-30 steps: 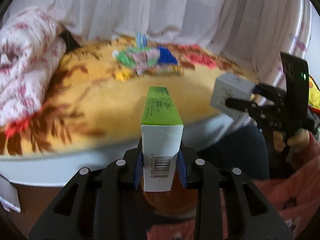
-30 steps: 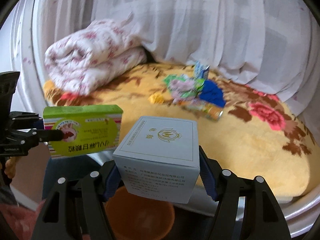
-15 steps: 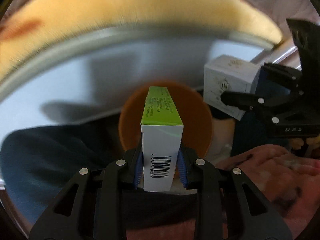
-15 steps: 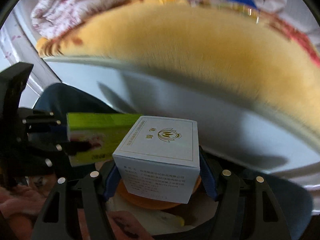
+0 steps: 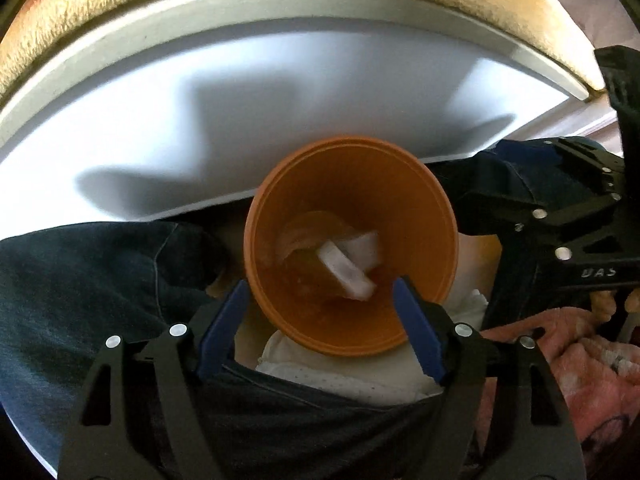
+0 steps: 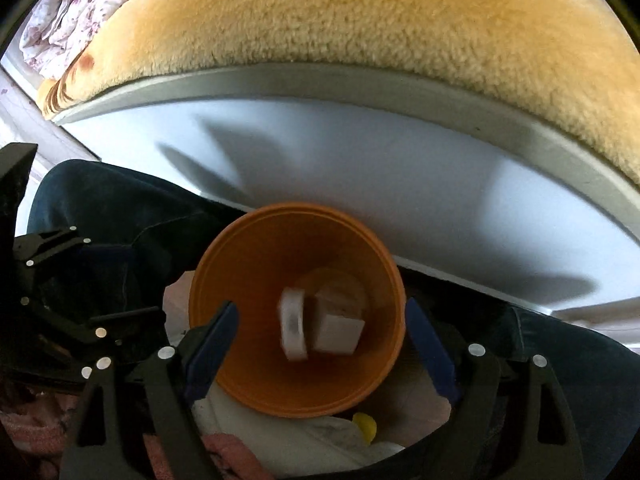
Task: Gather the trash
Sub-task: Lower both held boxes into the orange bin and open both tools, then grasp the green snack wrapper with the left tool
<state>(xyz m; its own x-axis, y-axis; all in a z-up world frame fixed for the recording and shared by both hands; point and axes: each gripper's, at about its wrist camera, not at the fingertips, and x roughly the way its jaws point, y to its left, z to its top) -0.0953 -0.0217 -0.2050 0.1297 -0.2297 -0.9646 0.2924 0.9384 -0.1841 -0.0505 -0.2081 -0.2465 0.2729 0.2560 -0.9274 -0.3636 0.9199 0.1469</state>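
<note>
Release is the step: both boxes (image 6: 316, 326) lie in the bin (image 5: 436, 216), left tongs (image 5: 320, 312) and right tongs (image 6: 320, 336) opening, empty. Next, lift toward the far bed (image 6: 360, 20) for more trash.

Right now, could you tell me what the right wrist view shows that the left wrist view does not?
Only the right wrist view shows the folded floral quilt and a small yellow scrap below the bin. Only the left wrist view shows pink patterned fabric. Both show the orange bin with two boxes inside, the narrow box and the cube box, and both grippers, left and right, opening with nothing between their fingers.
</note>
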